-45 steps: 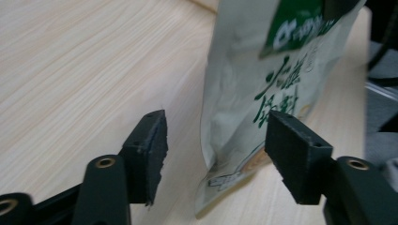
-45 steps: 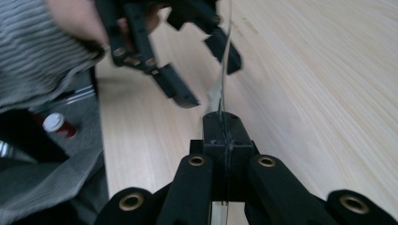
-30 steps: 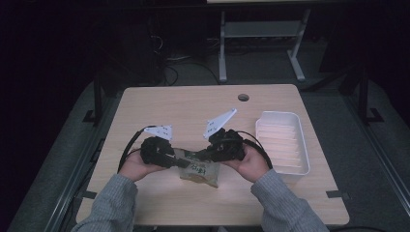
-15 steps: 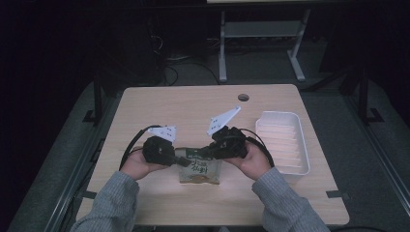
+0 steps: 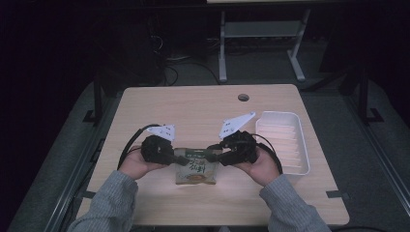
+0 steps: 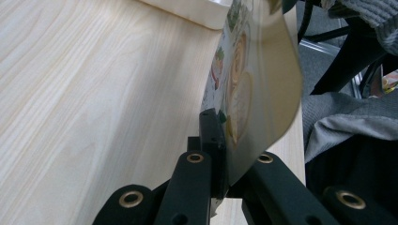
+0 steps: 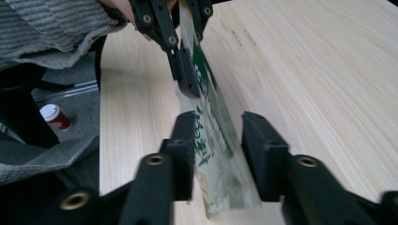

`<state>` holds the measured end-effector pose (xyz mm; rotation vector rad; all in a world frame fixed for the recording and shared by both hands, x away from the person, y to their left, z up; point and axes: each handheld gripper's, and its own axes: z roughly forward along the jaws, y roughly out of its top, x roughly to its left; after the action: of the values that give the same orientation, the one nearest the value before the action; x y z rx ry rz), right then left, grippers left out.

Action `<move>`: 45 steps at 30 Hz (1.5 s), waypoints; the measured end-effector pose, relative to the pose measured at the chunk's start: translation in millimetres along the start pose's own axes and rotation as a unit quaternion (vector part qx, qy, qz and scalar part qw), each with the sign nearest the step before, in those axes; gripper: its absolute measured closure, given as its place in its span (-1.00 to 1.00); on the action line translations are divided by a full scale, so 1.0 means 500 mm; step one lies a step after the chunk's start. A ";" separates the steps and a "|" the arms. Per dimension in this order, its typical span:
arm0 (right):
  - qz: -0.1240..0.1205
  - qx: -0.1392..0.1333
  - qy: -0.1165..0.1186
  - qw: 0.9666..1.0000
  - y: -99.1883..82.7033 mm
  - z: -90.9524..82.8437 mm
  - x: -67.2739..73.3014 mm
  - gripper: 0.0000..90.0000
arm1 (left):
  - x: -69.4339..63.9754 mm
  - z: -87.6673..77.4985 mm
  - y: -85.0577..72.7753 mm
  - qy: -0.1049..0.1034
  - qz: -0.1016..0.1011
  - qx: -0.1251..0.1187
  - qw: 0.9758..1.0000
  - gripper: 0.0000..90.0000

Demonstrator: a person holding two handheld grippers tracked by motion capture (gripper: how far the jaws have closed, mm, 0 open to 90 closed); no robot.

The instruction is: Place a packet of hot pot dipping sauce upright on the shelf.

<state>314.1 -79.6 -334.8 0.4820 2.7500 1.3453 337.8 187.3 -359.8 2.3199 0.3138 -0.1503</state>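
Foil snack pouch sits between the two hand-held grippers, low over the near middle of the worktop, printed face up in the high view. Left hand-held gripper is clenched on the pouch's left edge; in the left gripper view the black jaws pinch the foil flat, and the pouch bows away from them on edge. Judged purpose: one fixed anchor so the bag cannot slide or twist.

Right hand-held gripper has just been opening. In the right gripper view its jaws straddle the pouch's top seam, with a gap on the right-hand side, so the pads no longer press on the foil. Left gripper's jaws grip the same edge farther along.

Reading: likely a re-grip by the right side, possibly ahead of a tear along the seam. White tray stands at the right of the worktop, well apart from the pouch, probably the destination.
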 end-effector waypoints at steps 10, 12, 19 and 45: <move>0.009 -0.025 -0.020 0.999 -0.028 -0.040 0.000 0.21 | 0.009 -0.021 0.004 0.008 0.000 0.014 1.000 1.00; 0.013 -0.027 -0.027 0.999 -0.034 -0.049 0.000 0.17 | 0.012 -0.023 0.003 0.008 -0.001 0.013 1.000 0.99; 0.010 -0.029 -0.029 0.999 -0.052 -0.065 0.006 0.07 | 0.012 -0.034 0.010 0.014 0.001 0.018 1.000 1.00; -0.029 0.041 0.031 0.998 -0.152 0.014 0.052 -0.13 | 0.054 -0.040 0.099 0.014 -0.003 0.006 1.000 0.99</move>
<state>271.2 -110.4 -395.6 0.3656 2.8553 1.2594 377.6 173.6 -317.1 2.3352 0.3359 -0.1228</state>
